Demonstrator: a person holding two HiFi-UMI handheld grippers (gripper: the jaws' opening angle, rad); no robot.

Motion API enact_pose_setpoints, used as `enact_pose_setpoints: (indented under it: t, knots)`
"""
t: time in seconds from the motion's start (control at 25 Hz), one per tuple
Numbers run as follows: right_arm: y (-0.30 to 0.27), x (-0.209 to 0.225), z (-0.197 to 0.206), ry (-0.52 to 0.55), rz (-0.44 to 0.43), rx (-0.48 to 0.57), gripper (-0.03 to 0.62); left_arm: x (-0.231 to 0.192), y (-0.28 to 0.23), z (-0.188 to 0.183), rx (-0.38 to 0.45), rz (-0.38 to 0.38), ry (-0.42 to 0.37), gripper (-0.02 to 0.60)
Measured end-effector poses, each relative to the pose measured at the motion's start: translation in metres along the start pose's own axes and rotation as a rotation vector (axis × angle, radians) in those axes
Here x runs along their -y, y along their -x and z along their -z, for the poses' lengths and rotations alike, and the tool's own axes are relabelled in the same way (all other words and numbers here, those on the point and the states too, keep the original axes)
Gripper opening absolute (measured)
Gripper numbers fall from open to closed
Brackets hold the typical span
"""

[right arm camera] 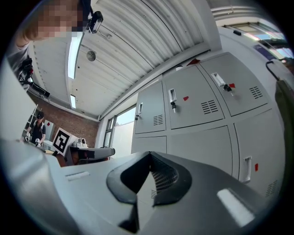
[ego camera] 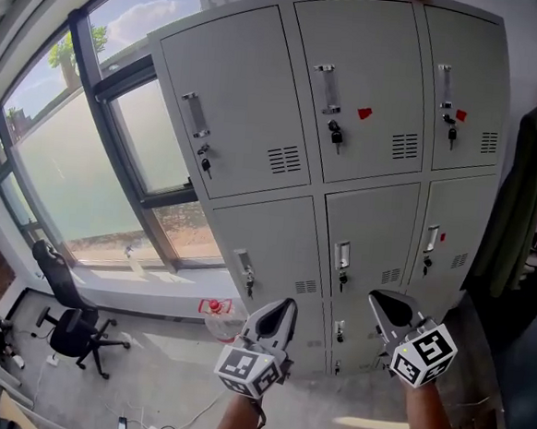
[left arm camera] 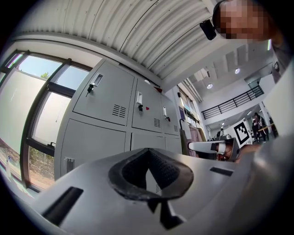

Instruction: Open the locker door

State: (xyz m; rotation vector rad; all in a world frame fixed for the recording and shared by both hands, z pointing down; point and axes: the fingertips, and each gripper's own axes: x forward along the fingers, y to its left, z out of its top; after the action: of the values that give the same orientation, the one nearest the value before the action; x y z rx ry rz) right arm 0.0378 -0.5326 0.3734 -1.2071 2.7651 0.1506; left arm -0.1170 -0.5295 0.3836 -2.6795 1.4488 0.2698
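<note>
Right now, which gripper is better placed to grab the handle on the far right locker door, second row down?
Probably the right gripper: it sits just below that handle, nothing between. The left gripper is farther left. Both are shut.

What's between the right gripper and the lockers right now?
Nothing. In the right gripper view the right gripper, jaws shut, faces the lockers across bare air. The head view shows nothing in that stretch either.
</note>
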Motion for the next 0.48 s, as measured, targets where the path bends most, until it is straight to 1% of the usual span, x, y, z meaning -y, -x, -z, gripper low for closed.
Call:
enact_pose_setpoints:
  t: [0.2,0.36,0.48]
  knots:
    - [-0.032,0.030,0.021,-0.004,-0.038,-0.032,-0.005,-0.012,-0.032,0.012,0.002,-0.021,-0.006,0.006]
    - [-0.058,0.049,0.041,-0.043,-0.047,-0.054,-0.002,-0.022,-0.046,0.019,-0.016,-0.029,-0.022,0.006]
    - [-0.083,0.060,0.055,-0.051,-0.057,-0.081,0.008,-0.036,-0.054,0.018,-0.011,-0.039,-0.024,0.006]
